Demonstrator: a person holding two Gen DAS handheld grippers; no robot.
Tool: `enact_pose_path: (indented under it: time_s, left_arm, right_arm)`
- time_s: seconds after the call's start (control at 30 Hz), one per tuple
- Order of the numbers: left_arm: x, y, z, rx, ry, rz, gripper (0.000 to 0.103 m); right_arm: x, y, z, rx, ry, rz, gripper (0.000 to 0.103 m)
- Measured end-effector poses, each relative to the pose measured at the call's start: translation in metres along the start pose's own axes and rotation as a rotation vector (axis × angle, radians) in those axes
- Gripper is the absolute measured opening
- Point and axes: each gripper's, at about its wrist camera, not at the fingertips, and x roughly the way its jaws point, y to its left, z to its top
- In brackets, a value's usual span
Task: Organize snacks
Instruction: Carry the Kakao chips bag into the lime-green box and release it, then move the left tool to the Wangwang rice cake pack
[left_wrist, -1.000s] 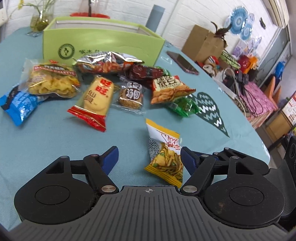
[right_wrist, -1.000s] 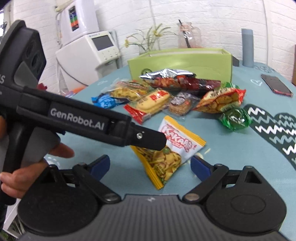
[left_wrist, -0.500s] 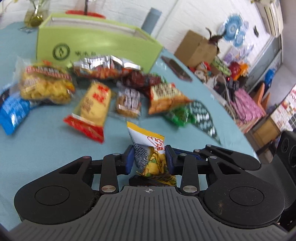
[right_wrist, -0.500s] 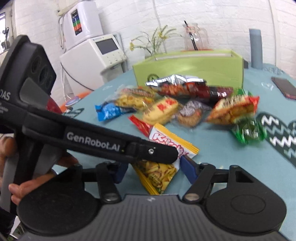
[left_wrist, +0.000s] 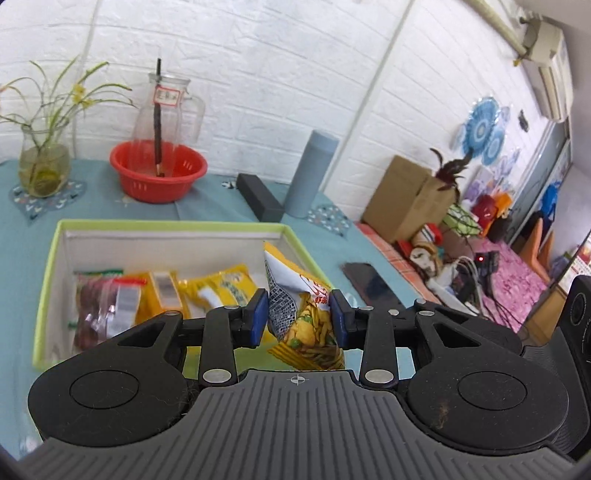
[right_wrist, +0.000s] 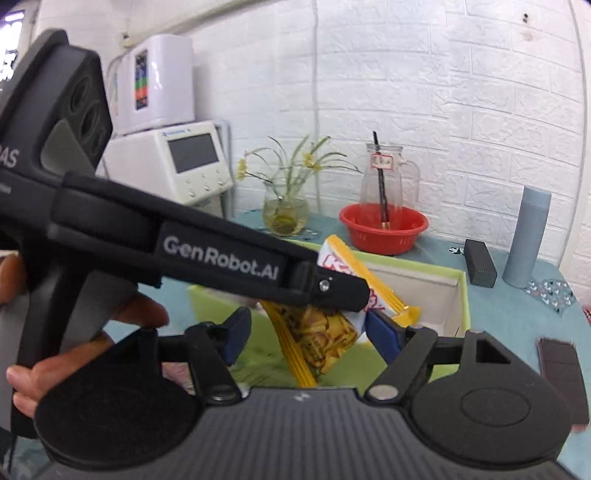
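My left gripper (left_wrist: 298, 318) pinches the yellow snack packet (left_wrist: 303, 314), held above the near edge of the green storage box (left_wrist: 44, 280); my right gripper (right_wrist: 308, 334) is spread, empty. Released here, the packet could catch the rim and fall outside.

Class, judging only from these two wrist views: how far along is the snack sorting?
Done: several packets already lie inside the green box. In hand: the left gripper pinches a yellow snack bag above the box's near right corner. Left: releasing it; the right gripper is open, and other snacks are out of view.
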Motion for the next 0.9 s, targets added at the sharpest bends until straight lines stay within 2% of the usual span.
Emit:
enact_pose_path:
  time_s: [0.13, 0.17, 0.2, 0.23, 0.27, 0.3, 0.37, 0.47, 0.67, 0.73, 0.9]
  left_arm:
    - [0.058, 0.012, 0.022, -0.022, 0.062, -0.015, 0.016]
    - [0.069, 0.015, 0.023, -0.031, 0.077, -0.014, 0.023]
    - [0.074, 0.017, 0.024, -0.037, 0.082, -0.014, 0.037]
    - [0.075, 0.019, 0.023, -0.041, 0.075, -0.011, 0.045]
    - [0.07, 0.02, 0.021, -0.036, 0.051, -0.01, 0.059]
    - [0.061, 0.02, 0.018, -0.026, 0.015, -0.005, 0.069]
    - [0.044, 0.018, 0.015, -0.008, -0.036, 0.009, 0.075]
    - [0.021, 0.012, 0.011, 0.006, -0.067, -0.001, 0.075]
    - [-0.022, -0.005, -0.012, 0.054, -0.083, -0.006, 0.08]
    - [-0.036, -0.007, -0.026, 0.064, -0.08, 0.003, 0.08]
    - [-0.065, -0.002, -0.077, 0.057, -0.042, 0.048, 0.082]
  right_arm:
    - [0.04, -0.035, 0.009, -0.003, 0.069, -0.032, 0.085]
    - [0.047, -0.041, 0.01, 0.008, 0.08, -0.046, 0.093]
    - [0.049, -0.048, 0.008, 0.013, 0.089, -0.059, 0.092]
    - [0.048, -0.051, 0.004, 0.019, 0.091, -0.068, 0.092]
    - [0.044, -0.054, 0.002, 0.024, 0.085, -0.071, 0.092]
    - [0.037, -0.054, -0.003, 0.028, 0.066, -0.069, 0.092]
    - [0.018, -0.053, -0.01, 0.032, 0.023, -0.061, 0.092]
    - [-0.002, -0.047, -0.012, 0.034, -0.006, -0.076, 0.092]
    - [-0.05, -0.028, -0.022, 0.06, -0.045, -0.013, 0.092]
    - [-0.065, -0.019, -0.034, 0.073, -0.049, 0.003, 0.092]
    - [-0.084, 0.011, -0.077, 0.158, 0.012, 0.121, 0.092]
